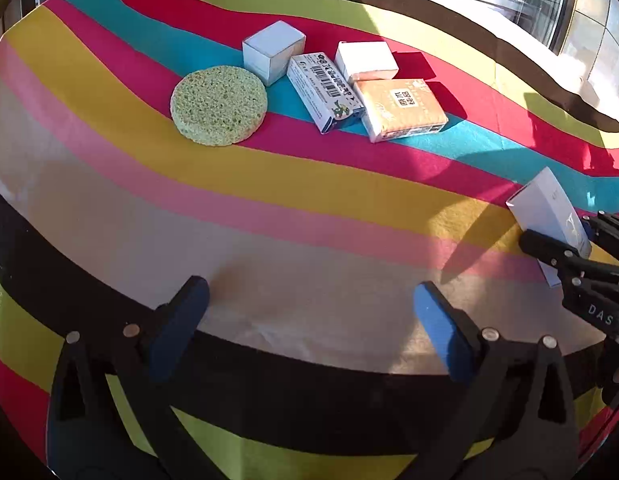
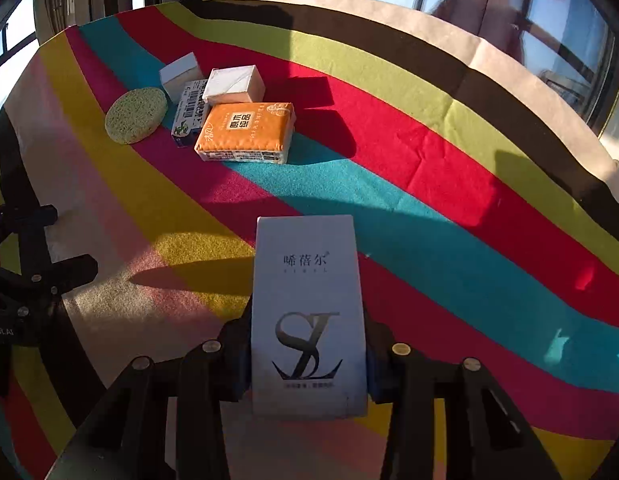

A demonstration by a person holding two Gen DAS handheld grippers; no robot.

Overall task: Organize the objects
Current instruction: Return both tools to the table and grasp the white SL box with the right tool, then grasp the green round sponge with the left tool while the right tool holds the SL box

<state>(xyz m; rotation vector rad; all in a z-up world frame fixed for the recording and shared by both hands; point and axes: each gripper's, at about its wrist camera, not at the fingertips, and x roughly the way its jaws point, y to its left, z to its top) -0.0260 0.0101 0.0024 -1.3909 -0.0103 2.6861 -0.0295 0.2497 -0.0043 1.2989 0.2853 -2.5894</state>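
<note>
My right gripper is shut on a tall white box with an "SL" logo, held above the striped cloth; the box also shows in the left wrist view. My left gripper is open and empty over the near part of the table. At the far side lie a round green sponge, a white cube box, a barcode box, a small white box and an orange tissue pack, close together. The same group shows in the right wrist view around the orange pack.
A rainbow-striped cloth covers the table. Windows and strong sunlight lie behind the far edge. The right gripper's body sits at the right edge of the left wrist view.
</note>
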